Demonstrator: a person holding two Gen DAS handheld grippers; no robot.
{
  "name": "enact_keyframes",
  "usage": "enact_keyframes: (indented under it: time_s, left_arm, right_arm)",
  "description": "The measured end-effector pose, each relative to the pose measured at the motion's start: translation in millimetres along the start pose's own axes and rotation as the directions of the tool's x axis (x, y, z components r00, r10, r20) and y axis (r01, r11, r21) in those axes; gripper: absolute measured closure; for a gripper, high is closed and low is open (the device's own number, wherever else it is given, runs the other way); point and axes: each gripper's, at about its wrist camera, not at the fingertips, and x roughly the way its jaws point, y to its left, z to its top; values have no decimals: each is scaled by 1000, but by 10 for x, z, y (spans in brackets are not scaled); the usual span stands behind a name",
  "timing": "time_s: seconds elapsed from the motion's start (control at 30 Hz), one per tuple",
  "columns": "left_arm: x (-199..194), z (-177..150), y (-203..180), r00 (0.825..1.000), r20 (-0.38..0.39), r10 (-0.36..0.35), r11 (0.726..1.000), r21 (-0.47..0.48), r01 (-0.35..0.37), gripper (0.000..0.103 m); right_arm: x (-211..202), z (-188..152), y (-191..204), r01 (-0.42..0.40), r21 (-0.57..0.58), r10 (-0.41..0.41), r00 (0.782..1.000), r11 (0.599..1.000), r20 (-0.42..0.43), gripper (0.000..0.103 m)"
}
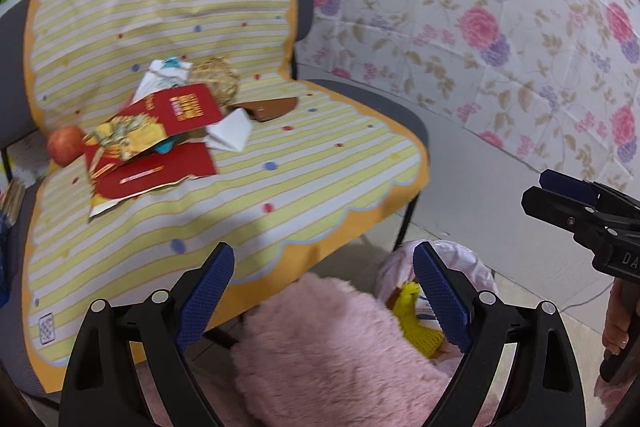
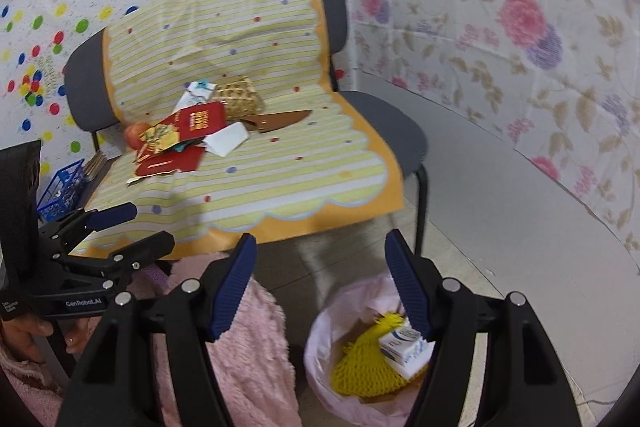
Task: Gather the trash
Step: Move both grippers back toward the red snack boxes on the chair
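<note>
Right wrist view: both grippers, left (image 2: 132, 227) and right (image 2: 320, 267), jaws apart and empty, above lined bin (image 2: 320, 343) beside chair's (image 2: 384, 123) front edge.

Yellow-striped, orange-edged cloth (image 1: 256, 203)

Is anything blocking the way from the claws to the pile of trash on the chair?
Nothing visible does. Both the left claw and right claw are open and empty, and the striped cloth between them and the trash pile lies bare. The bin below is open too.
</note>
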Motion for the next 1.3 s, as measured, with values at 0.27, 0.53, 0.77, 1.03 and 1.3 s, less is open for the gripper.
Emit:
enact_keyframes:
  time_s: [0.27,0.53,0.77,1.03,1.3]
  left_arm:
    - [-133,15,598,988,23,154,985,-86,-151,13]
    - [-241,99,1148,962,32,272,950,-170,-263,13]
    - [-210,201,1534,931,26,363,913,-210,-350,13]
    - [-74,280,1844,911,-9,412,887,-225,-403,13]
    - [51,356,2090,899,-22,437,870,-244,-429,13]
  right_arm:
    - [468,253,471,-89,-77,87,995,993,-40,37]
    - [813,424,776,-122,-140,114,991,983,-64,37]
    - [1197,631,1100,-144,-212,131,989,967,-76,37]
    - [1709,833,1409,-169,-271,148,984,948,-97,37]
    - [2222,977,1748,-133,-401,108,991,906,-85,37]
